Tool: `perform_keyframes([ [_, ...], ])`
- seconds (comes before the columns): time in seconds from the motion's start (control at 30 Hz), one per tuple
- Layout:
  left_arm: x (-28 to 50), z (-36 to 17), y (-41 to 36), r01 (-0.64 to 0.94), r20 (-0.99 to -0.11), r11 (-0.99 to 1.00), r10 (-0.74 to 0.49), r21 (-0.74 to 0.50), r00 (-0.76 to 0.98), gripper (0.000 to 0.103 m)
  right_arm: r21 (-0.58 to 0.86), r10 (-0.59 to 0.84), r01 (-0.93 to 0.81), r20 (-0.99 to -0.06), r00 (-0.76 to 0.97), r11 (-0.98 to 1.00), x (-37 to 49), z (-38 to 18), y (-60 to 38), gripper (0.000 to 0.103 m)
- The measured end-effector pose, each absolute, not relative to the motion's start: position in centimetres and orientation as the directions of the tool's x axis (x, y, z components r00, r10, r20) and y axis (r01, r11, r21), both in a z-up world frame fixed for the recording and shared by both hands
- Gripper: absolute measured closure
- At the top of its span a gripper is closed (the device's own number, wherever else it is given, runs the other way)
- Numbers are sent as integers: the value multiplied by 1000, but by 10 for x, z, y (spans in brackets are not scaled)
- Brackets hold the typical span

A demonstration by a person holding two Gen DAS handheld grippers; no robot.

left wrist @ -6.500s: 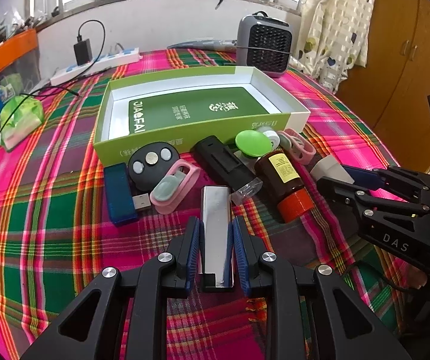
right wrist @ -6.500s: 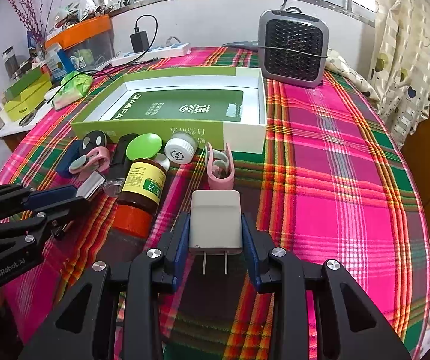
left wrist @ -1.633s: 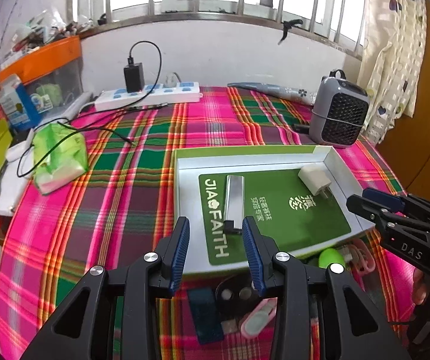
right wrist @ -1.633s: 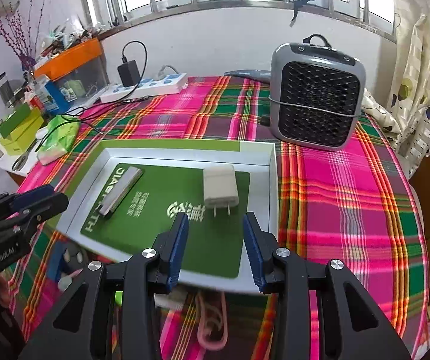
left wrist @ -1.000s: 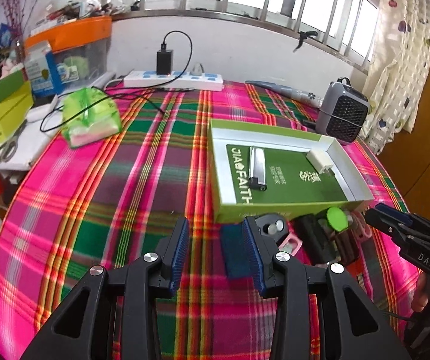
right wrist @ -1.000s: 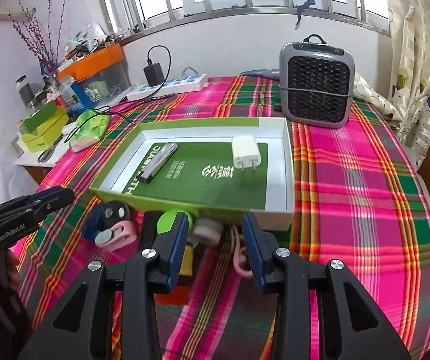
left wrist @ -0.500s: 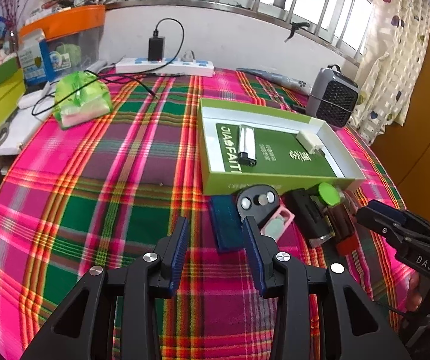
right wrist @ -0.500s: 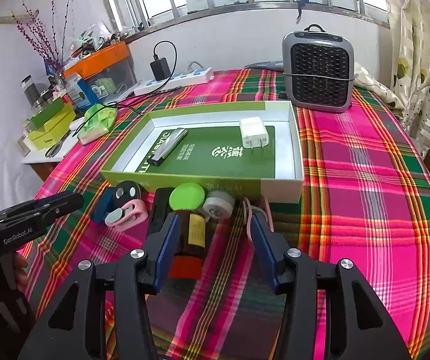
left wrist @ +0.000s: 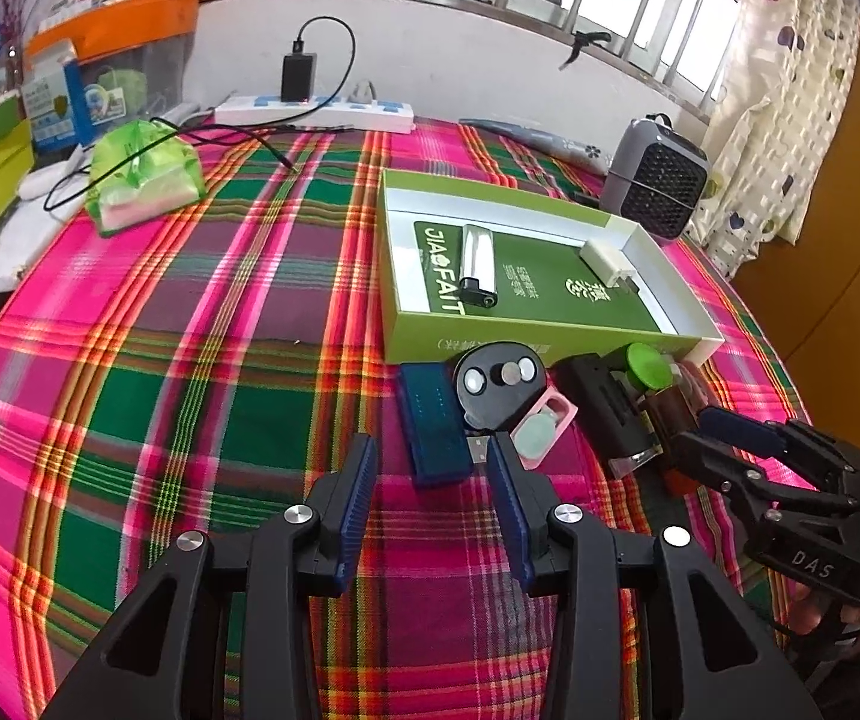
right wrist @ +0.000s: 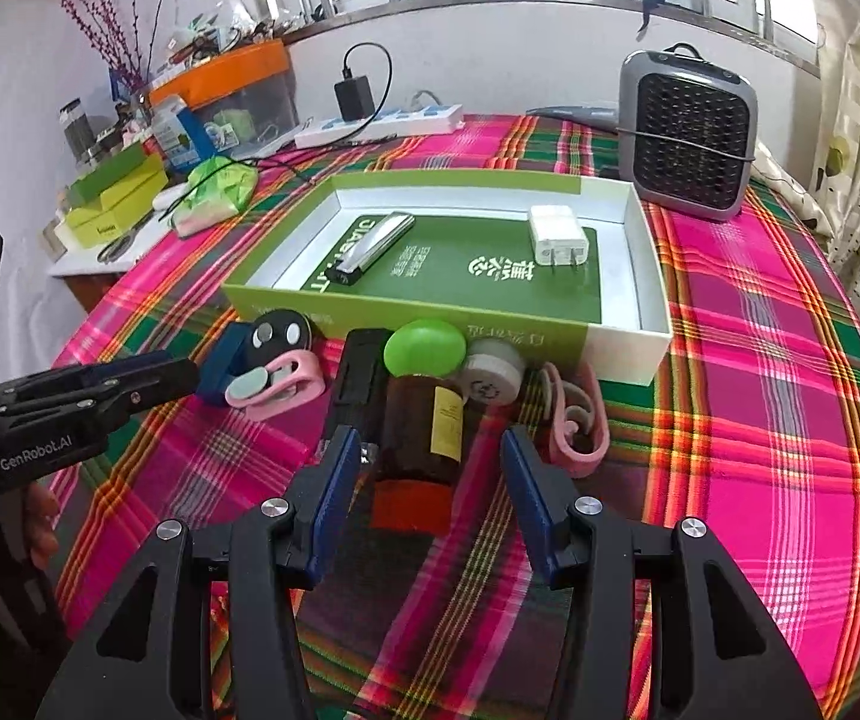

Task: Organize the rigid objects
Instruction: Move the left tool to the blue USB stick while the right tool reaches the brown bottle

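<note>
The left gripper (left wrist: 433,468) has just been opening its jaws; they stand spread and empty over a blue USB stick (left wrist: 433,433). The right gripper (right wrist: 426,468), jaws spread and holding nothing, frames a brown bottle (right wrist: 423,429) lying on its side, red cap nearest. Beyond, the green box (right wrist: 405,309) holds a silver lighter (right wrist: 377,248) and white charger (right wrist: 557,235). Plaid cloth (left wrist: 189,372) lies bare at left.

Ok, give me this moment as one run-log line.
box: lighter, charger inside | left gripper: open, over blue stick | right gripper: open, jaws just widened, around brown bottle, not gripping
</note>
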State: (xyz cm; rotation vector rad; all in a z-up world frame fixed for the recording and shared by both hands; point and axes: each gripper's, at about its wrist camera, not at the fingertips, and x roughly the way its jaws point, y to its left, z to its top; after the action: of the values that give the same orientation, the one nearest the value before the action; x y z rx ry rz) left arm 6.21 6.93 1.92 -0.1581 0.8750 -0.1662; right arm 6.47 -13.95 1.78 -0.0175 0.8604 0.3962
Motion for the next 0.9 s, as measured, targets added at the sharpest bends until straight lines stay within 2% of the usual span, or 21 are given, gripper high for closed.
perform_keyframes([
  [0.5,68,14,70,82,-757,972,-222,-218,615,66,131,322,-347,-748,580,929,70,15,-137,54],
  [0.6,69,14,68,84,-758,973,-222,-216,614,65,133,331,-359,-746,578,924,70,15,-135,57],
  [0.7,69,15,66,89,-758,973,-222,-213,613,65,141,341,-366,-749,568,920,70,14,-136,66],
  [0.9,71,14,65,85,-763,975,-215,-207,610,65,142,349,-376,-747,566,915,70,14,-137,67],
])
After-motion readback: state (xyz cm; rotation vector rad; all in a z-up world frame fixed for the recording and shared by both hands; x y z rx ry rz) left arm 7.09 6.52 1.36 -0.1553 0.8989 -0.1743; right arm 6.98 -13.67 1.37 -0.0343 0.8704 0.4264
